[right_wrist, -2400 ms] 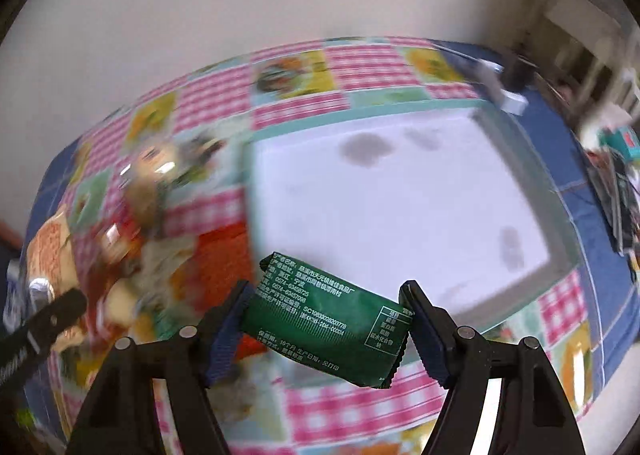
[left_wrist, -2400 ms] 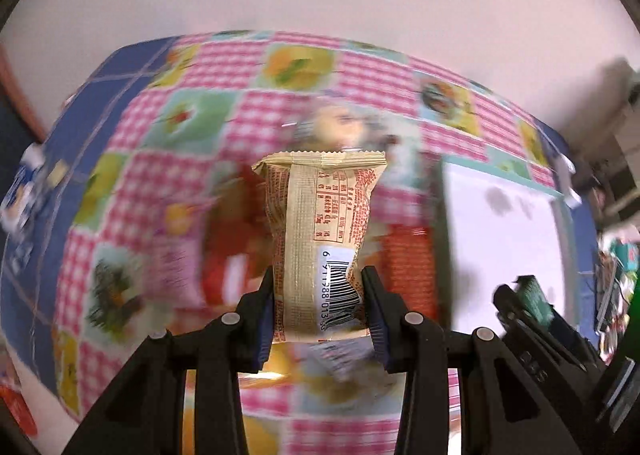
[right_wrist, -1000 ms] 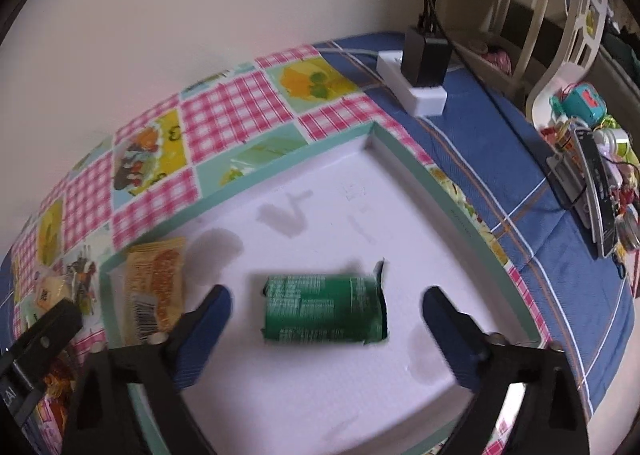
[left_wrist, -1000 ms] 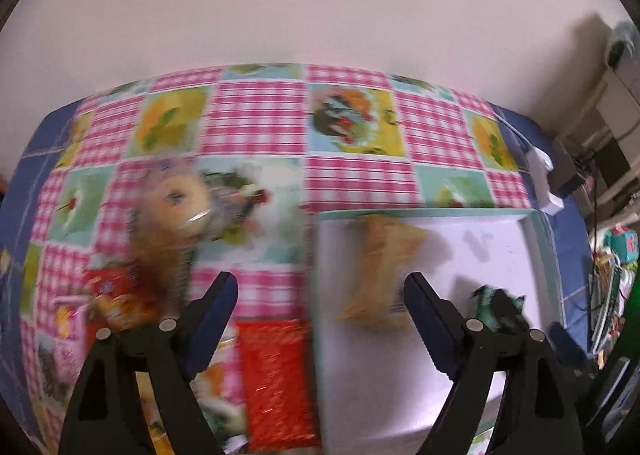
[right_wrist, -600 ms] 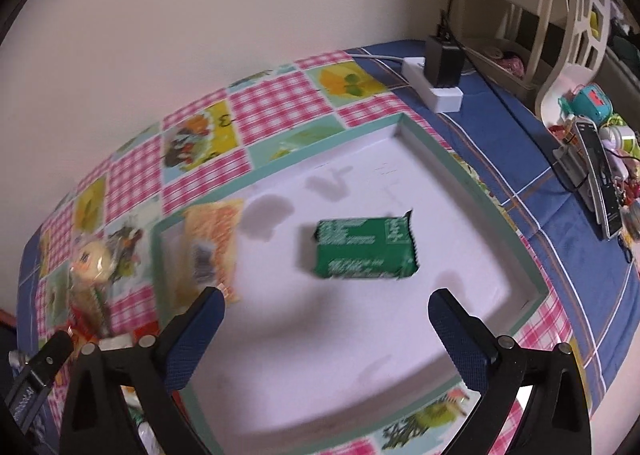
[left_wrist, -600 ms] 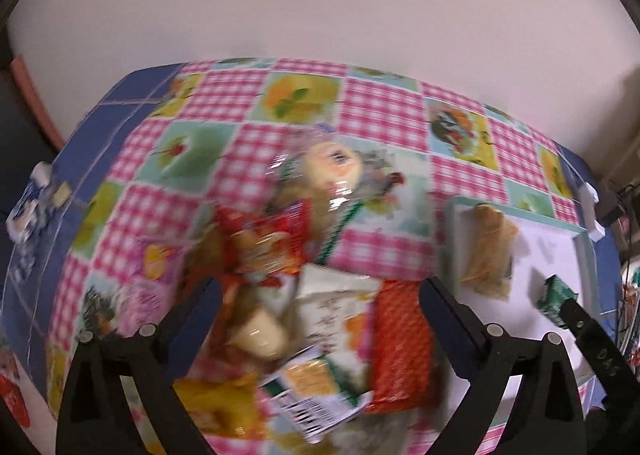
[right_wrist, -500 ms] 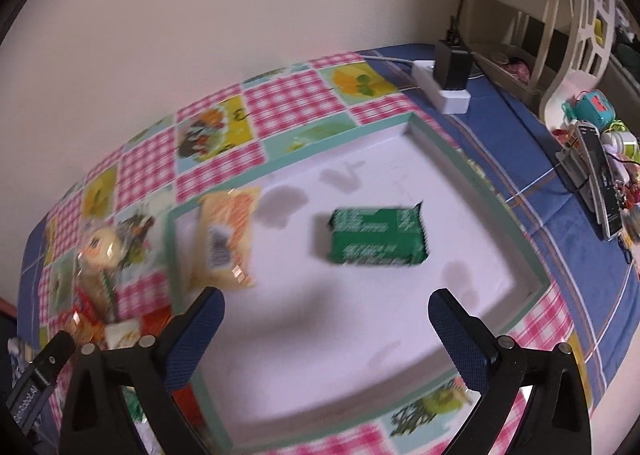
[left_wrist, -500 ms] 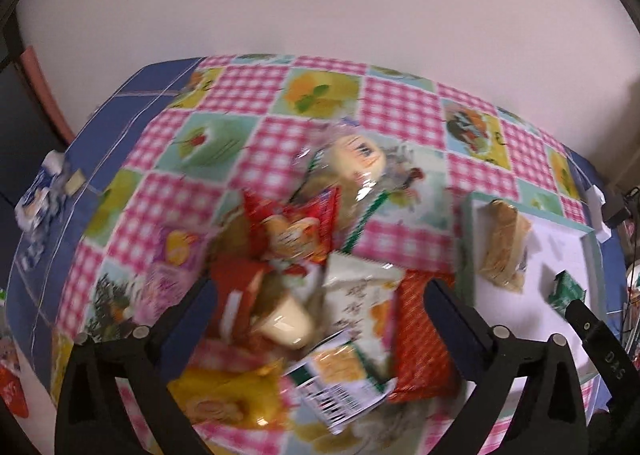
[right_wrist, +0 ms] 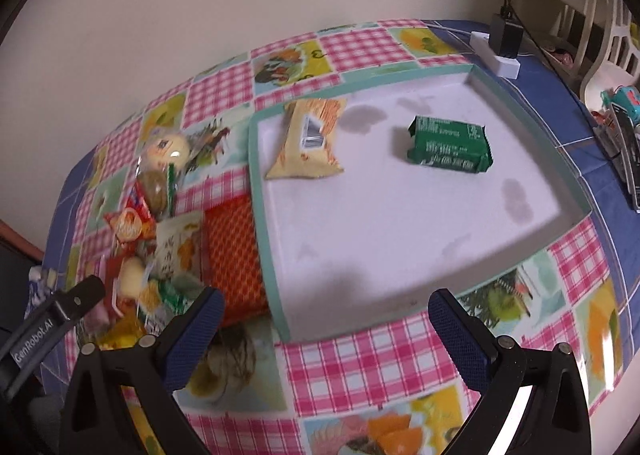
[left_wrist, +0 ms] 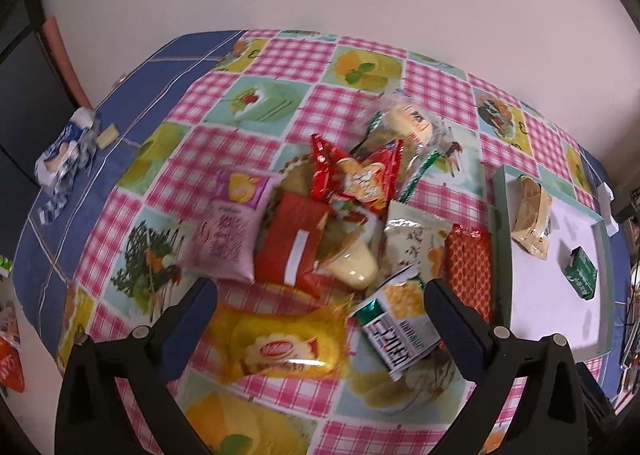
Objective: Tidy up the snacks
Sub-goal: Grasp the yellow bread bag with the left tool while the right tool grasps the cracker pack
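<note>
Both claws, left claw (left_wrist: 320, 305) and right claw (right_wrist: 326, 309), gape empty; two snacks, green packet (right_wrist: 449, 151) and beige packet (right_wrist: 310, 145), lie in one tray (right_wrist: 262, 211).

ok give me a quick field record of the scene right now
left hand-held gripper: open, nothing held, over the snack pile
right hand-held gripper: open, nothing held, at the tray's near edge
tray: holds two snacks
in tray: beige packet, green packet, lying apart
beside tray: red-orange packet
surface: checkered tablecloth
</note>
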The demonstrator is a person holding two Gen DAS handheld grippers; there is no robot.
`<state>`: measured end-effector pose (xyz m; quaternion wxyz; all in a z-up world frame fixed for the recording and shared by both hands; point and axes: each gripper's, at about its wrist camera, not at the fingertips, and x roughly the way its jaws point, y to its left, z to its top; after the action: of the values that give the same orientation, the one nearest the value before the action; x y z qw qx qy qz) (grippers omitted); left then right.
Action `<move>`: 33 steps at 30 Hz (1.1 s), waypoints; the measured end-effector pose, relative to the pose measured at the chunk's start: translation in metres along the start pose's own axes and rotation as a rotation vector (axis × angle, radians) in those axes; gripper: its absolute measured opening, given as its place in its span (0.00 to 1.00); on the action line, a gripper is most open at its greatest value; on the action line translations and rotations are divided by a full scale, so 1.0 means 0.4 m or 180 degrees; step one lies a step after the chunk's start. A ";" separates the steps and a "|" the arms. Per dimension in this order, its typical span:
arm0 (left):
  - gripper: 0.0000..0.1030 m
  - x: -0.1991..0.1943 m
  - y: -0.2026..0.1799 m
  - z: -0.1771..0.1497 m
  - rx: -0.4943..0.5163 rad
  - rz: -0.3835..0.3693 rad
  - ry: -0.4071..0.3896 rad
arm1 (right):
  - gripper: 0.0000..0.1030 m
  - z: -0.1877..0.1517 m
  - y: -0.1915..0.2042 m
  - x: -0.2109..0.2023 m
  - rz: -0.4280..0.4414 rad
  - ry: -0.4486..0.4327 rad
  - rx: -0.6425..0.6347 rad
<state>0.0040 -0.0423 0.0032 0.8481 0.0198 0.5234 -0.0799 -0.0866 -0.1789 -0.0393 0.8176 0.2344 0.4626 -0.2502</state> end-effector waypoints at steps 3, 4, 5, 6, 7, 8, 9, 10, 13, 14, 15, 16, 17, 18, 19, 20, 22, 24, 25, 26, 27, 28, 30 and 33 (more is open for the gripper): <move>1.00 0.001 0.023 -0.014 -0.0071 -0.0015 0.0035 | 1.00 -0.018 0.008 -0.004 0.0017 0.0011 -0.0044; 1.00 0.002 0.030 -0.016 -0.0094 -0.0030 0.0052 | 1.00 -0.022 0.010 -0.004 0.0041 0.0022 -0.0058; 1.00 0.004 0.039 -0.020 -0.0129 -0.0059 0.0080 | 1.00 -0.027 0.015 -0.003 0.0070 0.0037 -0.0085; 1.00 0.005 0.045 -0.023 -0.0155 -0.0079 0.0100 | 1.00 -0.030 0.020 -0.004 0.0073 0.0040 -0.0120; 1.00 0.006 0.052 -0.025 -0.0177 -0.0082 0.0117 | 1.00 -0.032 0.026 -0.005 0.0060 0.0037 -0.0152; 1.00 0.007 0.060 -0.027 -0.0190 -0.0054 0.0136 | 1.00 -0.033 0.033 -0.005 0.0060 0.0029 -0.0193; 1.00 0.008 0.064 -0.028 -0.0202 -0.0027 0.0149 | 1.00 -0.033 0.037 -0.005 0.0077 0.0027 -0.0215; 1.00 0.011 0.072 -0.027 -0.0228 -0.0002 0.0169 | 1.00 -0.033 0.043 -0.003 0.0101 0.0035 -0.0242; 1.00 0.019 0.089 -0.025 -0.0311 -0.0014 0.0241 | 1.00 -0.035 0.060 0.005 0.0151 0.0082 -0.0312; 1.00 0.023 0.096 -0.025 -0.0341 -0.0004 0.0278 | 1.00 -0.036 0.066 0.008 0.0186 0.0103 -0.0330; 1.00 0.027 0.103 -0.025 -0.0370 0.0012 0.0307 | 1.00 -0.036 0.073 0.012 0.0240 0.0131 -0.0347; 1.00 0.031 0.110 -0.025 -0.0407 0.0022 0.0342 | 1.00 -0.037 0.081 0.016 0.0315 0.0161 -0.0363; 1.00 0.036 0.120 -0.025 -0.0459 0.0013 0.0384 | 1.00 -0.037 0.091 0.020 0.0383 0.0195 -0.0375; 1.00 0.041 0.128 -0.025 -0.0512 -0.0009 0.0421 | 1.00 -0.038 0.100 0.027 0.0437 0.0233 -0.0381; 1.00 0.046 0.136 -0.025 -0.0562 -0.0033 0.0458 | 1.00 -0.040 0.109 0.034 0.0478 0.0270 -0.0388; 1.00 0.052 0.145 -0.026 -0.0613 -0.0046 0.0496 | 1.00 -0.040 0.117 0.041 0.0518 0.0312 -0.0396; 1.00 0.067 0.156 -0.029 -0.0691 -0.0044 0.0578 | 1.00 -0.042 0.139 0.057 0.0586 0.0384 -0.0423; 1.00 0.080 0.162 -0.033 -0.0748 -0.0065 0.0658 | 1.00 -0.042 0.156 0.064 0.0598 0.0399 -0.0472; 1.00 0.087 0.163 -0.036 -0.0777 -0.0098 0.0706 | 1.00 -0.043 0.166 0.067 0.0587 0.0403 -0.0515; 1.00 0.096 0.164 -0.038 -0.0812 -0.0155 0.0764 | 1.00 -0.045 0.171 0.071 0.0575 0.0414 -0.0547; 1.00 0.102 0.163 -0.040 -0.0828 -0.0193 0.0801 | 1.00 -0.047 0.176 0.076 0.0557 0.0436 -0.0570; 1.00 0.108 0.161 -0.042 -0.0828 -0.0220 0.0831 | 1.00 -0.049 0.178 0.082 0.0535 0.0465 -0.0573; 1.00 0.119 0.153 -0.043 -0.0790 -0.0217 0.0881 | 1.00 -0.048 0.179 0.084 0.0520 0.0462 -0.0576; 1.00 0.133 0.133 -0.047 -0.0723 -0.0232 0.0951 | 1.00 -0.045 0.171 0.082 0.0524 0.0462 -0.0544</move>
<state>0.0191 0.0064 -0.0551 0.7543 -0.0834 0.6495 -0.0472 -0.0407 -0.1219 -0.0660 0.8167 0.2186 0.5194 -0.1243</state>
